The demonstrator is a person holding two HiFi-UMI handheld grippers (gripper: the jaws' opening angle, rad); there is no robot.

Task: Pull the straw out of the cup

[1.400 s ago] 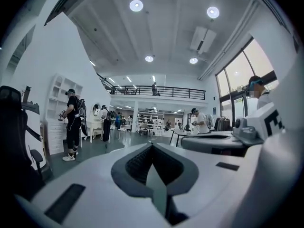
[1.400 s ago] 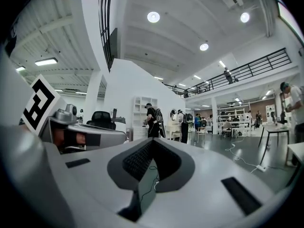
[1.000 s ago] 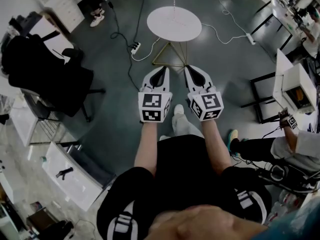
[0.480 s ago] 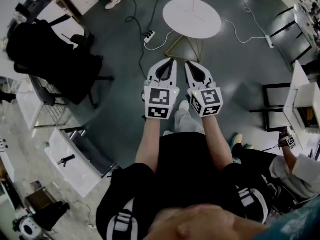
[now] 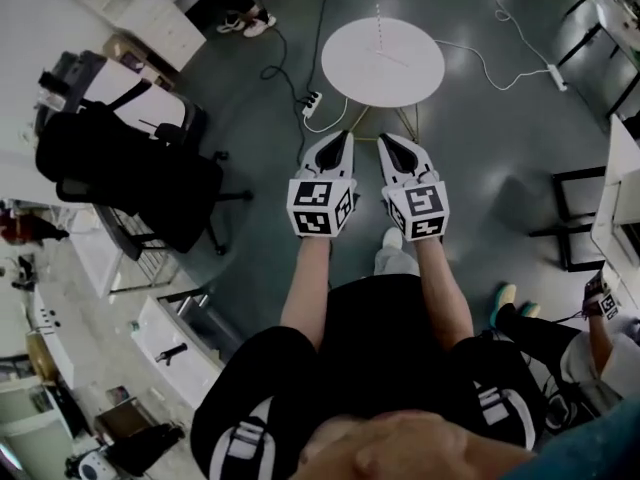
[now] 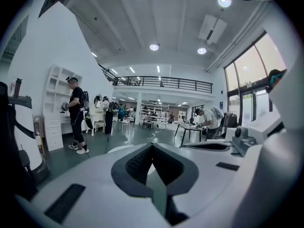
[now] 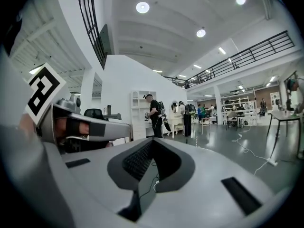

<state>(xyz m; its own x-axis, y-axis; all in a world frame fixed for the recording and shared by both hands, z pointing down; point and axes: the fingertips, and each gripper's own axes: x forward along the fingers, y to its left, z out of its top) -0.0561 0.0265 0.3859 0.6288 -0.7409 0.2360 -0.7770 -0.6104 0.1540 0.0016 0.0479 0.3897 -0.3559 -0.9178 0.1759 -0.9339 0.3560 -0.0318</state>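
Observation:
A round white table (image 5: 382, 63) stands ahead on the dark floor. A thin upright straw (image 5: 378, 20) rises from its middle; the cup is too small to make out. My left gripper (image 5: 340, 138) and right gripper (image 5: 385, 140) are held side by side in the air, short of the table's near edge, both shut with nothing in them. In the left gripper view the jaws (image 6: 152, 148) meet over the pale table edge (image 6: 118, 147). In the right gripper view the shut jaws (image 7: 151, 144) point across the floor, with the left gripper (image 7: 85, 127) alongside.
A black office chair draped with dark clothes (image 5: 130, 183) stands to the left. A power strip and cables (image 5: 312, 103) lie on the floor by the table's gold legs. A black-framed desk (image 5: 590, 228) and a seated person (image 5: 590, 338) are at the right. People (image 6: 76, 113) stand far off.
The person has walked forward, so the round table is nearer and more central. Both grippers stay shut and side by side, now closer to the table's edge.

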